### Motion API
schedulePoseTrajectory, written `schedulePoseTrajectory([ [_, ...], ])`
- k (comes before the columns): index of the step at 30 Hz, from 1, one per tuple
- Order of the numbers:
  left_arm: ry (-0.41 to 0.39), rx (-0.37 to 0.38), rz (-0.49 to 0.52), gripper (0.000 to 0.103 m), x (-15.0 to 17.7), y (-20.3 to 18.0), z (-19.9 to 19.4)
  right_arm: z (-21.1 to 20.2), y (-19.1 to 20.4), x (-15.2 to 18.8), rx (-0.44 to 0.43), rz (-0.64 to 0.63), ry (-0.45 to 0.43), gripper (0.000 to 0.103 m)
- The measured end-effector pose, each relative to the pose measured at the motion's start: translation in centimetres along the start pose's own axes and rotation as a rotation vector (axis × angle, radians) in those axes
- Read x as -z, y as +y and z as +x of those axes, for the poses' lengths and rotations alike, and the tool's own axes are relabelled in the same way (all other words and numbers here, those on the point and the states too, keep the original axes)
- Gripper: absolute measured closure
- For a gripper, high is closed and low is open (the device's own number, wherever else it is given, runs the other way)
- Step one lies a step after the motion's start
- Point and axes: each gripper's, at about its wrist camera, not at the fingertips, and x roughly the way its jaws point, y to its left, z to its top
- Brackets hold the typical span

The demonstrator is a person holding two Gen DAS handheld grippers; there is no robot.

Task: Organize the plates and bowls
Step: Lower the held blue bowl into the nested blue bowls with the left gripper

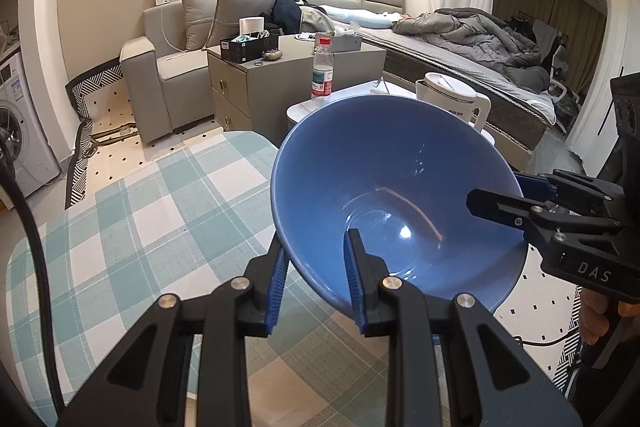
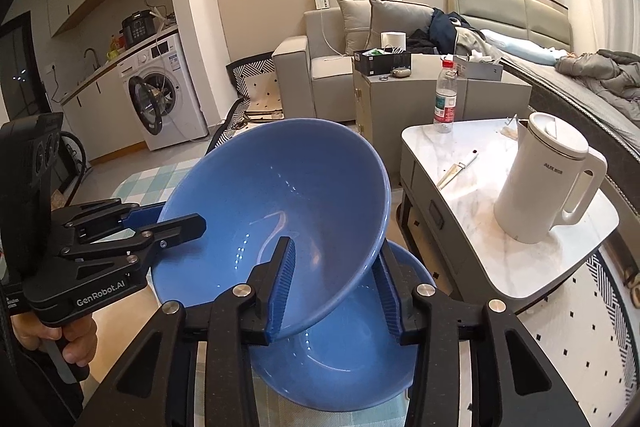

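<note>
Tilting the glossy blue ceramic bowl (image 2: pixel 276 211) between us, left gripper (image 1: pixel 316 279) clenched on its rim, right gripper (image 2: pixel 336 287) fingers straddling it slackly, we nest it into the second blue bowl (image 2: pixel 344 359) below.

checked tablecloth (image 1: pixel 160 211) bears lower blue bowl (image 2: pixel 344 359).

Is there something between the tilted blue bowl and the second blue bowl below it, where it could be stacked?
Nothing visible lies between them. The tilted bowl hangs directly over the lower bowl, whose inside looks empty. Only the right tongs straddle the tilted bowl's rim on that side; the left tongs grip the opposite rim.
</note>
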Motion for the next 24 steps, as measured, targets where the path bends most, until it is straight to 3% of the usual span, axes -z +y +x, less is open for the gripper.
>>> schedulePoseTrajectory([
  [24, 0.028, 0.035, 0.034, 0.078, 1.6, -2.4, 1.2, -1.2, -1.3, 3.6, 0.035, 0.111, -0.048, 0.054],
])
